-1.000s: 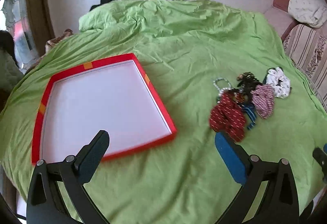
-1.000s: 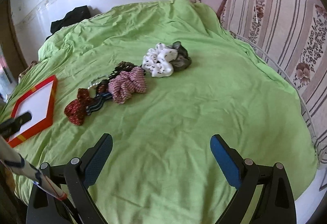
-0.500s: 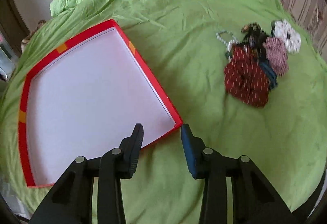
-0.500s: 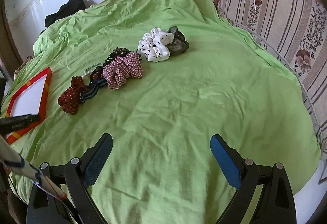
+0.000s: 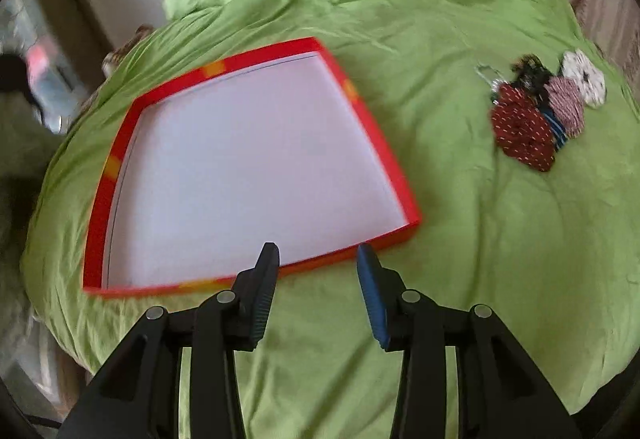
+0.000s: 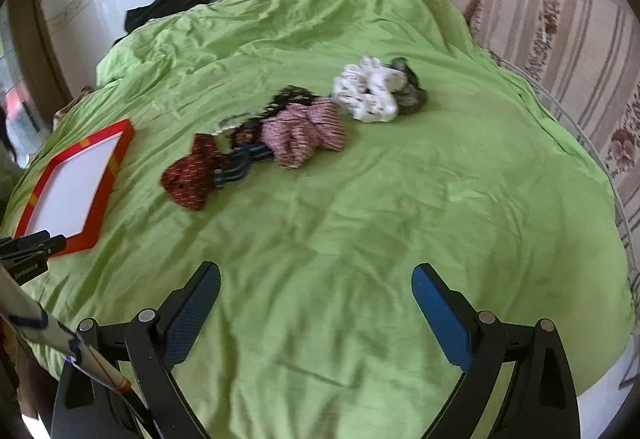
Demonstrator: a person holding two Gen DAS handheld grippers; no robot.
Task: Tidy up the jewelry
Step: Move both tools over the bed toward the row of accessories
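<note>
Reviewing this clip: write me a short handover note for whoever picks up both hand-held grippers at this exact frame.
Left hand-held gripper: partly open, empty, at the near edge of the red tray; contact unclear.
Right hand-held gripper: wide open, empty, above the green bedspread.
Items: dark red scrunchie, navy striped hair tie, pink plaid scrunchie, white scrunchie, grey scrunchie and a beaded bracelet sit clustered on the bedspread, right of the tray.
Done: nothing in the tray.
Left: move every piece into it.

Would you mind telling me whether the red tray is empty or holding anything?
Empty: the red tray shows only bare white floor; the scrunchies lie on the sheet.
</note>
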